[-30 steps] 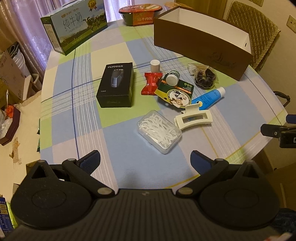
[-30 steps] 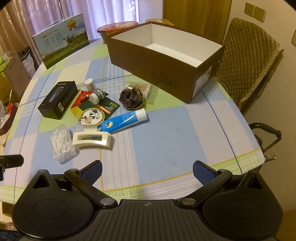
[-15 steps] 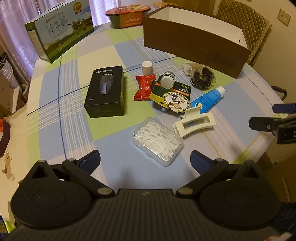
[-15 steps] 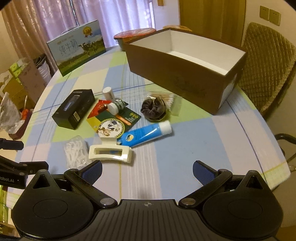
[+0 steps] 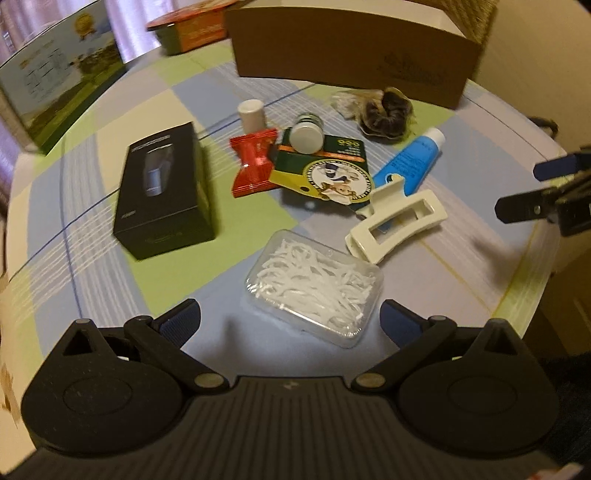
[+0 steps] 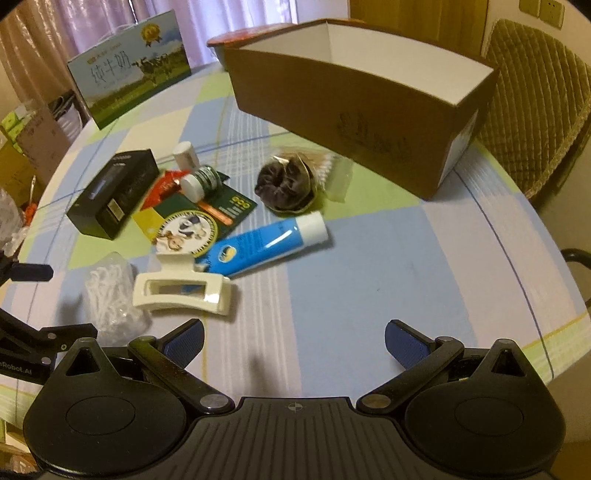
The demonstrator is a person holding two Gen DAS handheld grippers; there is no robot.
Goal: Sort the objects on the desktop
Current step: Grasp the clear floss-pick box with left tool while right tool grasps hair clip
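Checked tablecloth (image 6: 369, 277) on a round table, lilac curtains (image 6: 110, 22) behind. White inside of brown box (image 6: 369, 110) only from right wrist. Both grippers (image 5: 290, 317) (image 6: 293, 339) spread wide, empty.

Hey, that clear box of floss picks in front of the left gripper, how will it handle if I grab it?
The clear floss pick box looks rigid and probably light, holding only thin white picks. Its smooth plastic walls may slip between the pads. It lies flat, so it should slide rather than roll or tip when pushed.
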